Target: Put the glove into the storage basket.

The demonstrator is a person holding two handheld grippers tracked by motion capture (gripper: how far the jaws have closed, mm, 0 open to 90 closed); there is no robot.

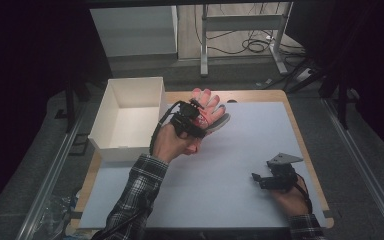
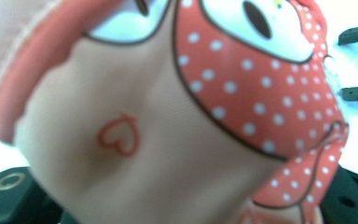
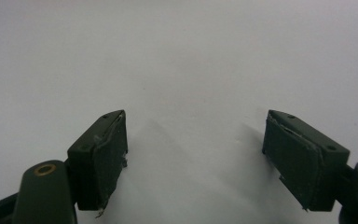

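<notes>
One glove (image 1: 207, 112), one white box (image 1: 130, 117) and two grippers are counted on the desk (image 1: 240, 155).

The glove is held by the left gripper (image 1: 200, 120), whose jaws are clamped together on the fabric. It is seen raised above the far left part of the desk, just right of the box, with its fingers spread and pointing away from the person. In the left gripper view the glove (image 2: 168, 116) is seen close up and blurred: pale pink cloth with a small red heart outline, a red panel with white dots, white patches edged in dark line, and a red cuff rim.

The right gripper (image 1: 260, 179) is held low over the near right part of the desk, well apart from the glove. In the right gripper view its jaws (image 3: 193, 154) are seen standing wide apart with nothing but bare desk between them.

The box is open-topped, empty as far as can be seen, and overhangs the desk's left edge.

The desk is covered by a pale sheet over a wooden top. The surrounding room is dark; table legs and cables are seen on the floor beyond.
</notes>
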